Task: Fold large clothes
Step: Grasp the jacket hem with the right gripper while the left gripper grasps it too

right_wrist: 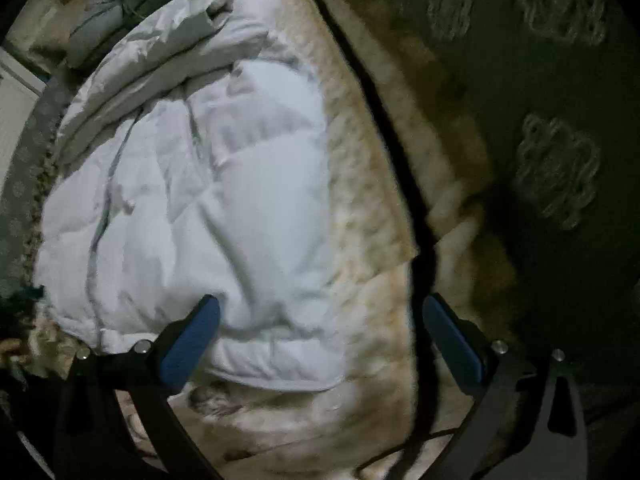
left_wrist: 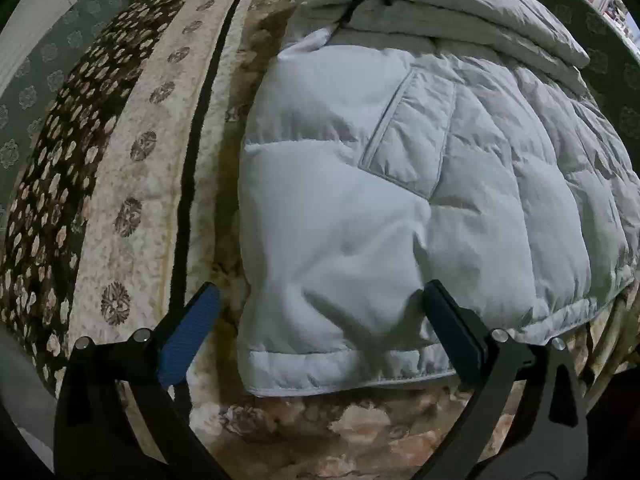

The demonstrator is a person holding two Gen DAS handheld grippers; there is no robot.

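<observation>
Patterned bedding [left_wrist: 132, 184] in cream and brown covers the bed, and on it lies a white quilted down jacket [left_wrist: 400, 200], partly folded, its hem corner at six o'clock. Left gripper [left_wrist: 320, 300] spread wide, empty, one finger touching the hem. Right gripper [right_wrist: 320, 312] also wide, holding nothing; that view is blurred. The jacket probably handles light, puffy and slippery; pinch the stitched hem band [left_wrist: 340, 372].
</observation>
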